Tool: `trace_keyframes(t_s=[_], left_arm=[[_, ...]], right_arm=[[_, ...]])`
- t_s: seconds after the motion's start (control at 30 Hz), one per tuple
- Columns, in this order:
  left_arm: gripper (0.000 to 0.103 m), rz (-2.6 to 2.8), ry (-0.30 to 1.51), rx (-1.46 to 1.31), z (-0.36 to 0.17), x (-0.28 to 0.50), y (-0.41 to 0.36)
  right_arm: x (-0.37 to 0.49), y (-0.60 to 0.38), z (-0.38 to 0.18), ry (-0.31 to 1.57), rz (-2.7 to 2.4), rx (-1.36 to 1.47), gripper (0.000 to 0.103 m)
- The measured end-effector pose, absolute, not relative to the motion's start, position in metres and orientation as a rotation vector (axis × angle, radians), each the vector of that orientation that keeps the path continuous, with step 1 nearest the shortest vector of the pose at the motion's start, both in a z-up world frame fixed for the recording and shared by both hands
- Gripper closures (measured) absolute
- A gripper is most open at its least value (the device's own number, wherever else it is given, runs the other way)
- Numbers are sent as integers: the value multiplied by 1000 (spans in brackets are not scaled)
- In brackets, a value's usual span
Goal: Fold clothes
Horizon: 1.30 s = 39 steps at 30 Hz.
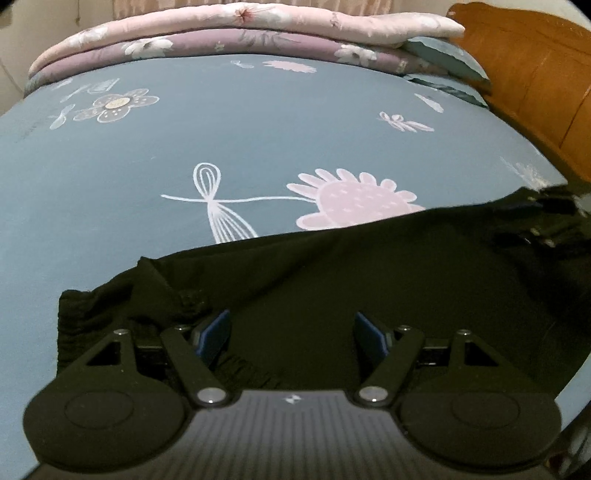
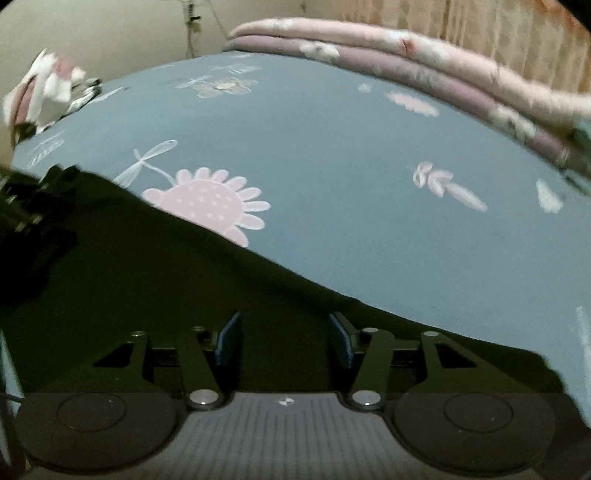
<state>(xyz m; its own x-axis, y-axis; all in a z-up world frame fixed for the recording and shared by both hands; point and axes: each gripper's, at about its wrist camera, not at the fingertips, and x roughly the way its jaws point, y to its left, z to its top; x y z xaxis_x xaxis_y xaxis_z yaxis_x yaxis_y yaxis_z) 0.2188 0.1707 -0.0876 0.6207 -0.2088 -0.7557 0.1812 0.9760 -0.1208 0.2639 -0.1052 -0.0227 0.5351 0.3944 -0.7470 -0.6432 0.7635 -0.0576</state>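
A black garment (image 1: 332,280) lies flat on the blue flowered bedsheet (image 1: 221,140), with a gathered waistband at its left end. My left gripper (image 1: 291,332) hovers over it, its blue-padded jaws wide apart with nothing between them. In the right wrist view the same black garment (image 2: 147,288) fills the lower left. Over its straight edge stands my right gripper (image 2: 286,338), jaws apart and holding nothing. The other gripper shows as a dark shape at the far edge of each view.
Folded pink and mauve quilts (image 1: 240,33) are stacked along the far side of the bed. A wooden headboard (image 1: 535,81) rises at the right in the left wrist view. Loose white and pink clothes (image 2: 44,88) lie at the bed's far left corner.
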Motion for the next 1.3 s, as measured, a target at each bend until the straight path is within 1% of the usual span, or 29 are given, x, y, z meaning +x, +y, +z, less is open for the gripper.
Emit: trace_keyframes(t_s=[0.1,0.17,0.23,0.3,0.5,0.57,0.63,0.77,0.83,1.0,1.03,1.1,1.17,1.2,1.3], left_arm=[[28,-277,835,11,-76,215,153],[27,-328,822,30,-72,211,138],[27,-380,826,42,-72,209,120],[27,-432,830,55,-72,207,103],[27,-544,852,178,-85,183,50],[27,-531,883,217,-94,176,43],[26,-515,873,258,-97,166,43],[24,-492,920,287,-94,153,47],[24,-478,927,301,-87,151,45],[24,-534,824,258,-65,162,19],[24,-548,809,251,-66,166,12],[24,-553,815,228,-74,177,0],[24,-551,856,236,-88,180,-8],[24,-538,883,251,-95,178,-10],[23,-523,866,284,-103,156,-7]], right_arm=[[231,-123,-8,774,570,-358,35],[213,-138,-3,780,525,-342,34],[194,-151,-4,784,484,-314,30],[179,-161,-10,795,444,-280,28],[140,-173,-45,837,364,-204,27],[125,-177,-55,838,352,-158,24],[111,-182,-58,817,344,-136,19],[96,-190,-53,819,363,-131,19],[99,-203,-46,777,322,-101,19],[115,-239,-37,674,165,-24,18],[120,-245,-40,669,127,-14,16],[127,-254,-51,710,82,25,16],[127,-259,-61,741,57,43,15],[121,-259,-64,741,56,31,14],[104,-257,-70,744,55,-2,8]])
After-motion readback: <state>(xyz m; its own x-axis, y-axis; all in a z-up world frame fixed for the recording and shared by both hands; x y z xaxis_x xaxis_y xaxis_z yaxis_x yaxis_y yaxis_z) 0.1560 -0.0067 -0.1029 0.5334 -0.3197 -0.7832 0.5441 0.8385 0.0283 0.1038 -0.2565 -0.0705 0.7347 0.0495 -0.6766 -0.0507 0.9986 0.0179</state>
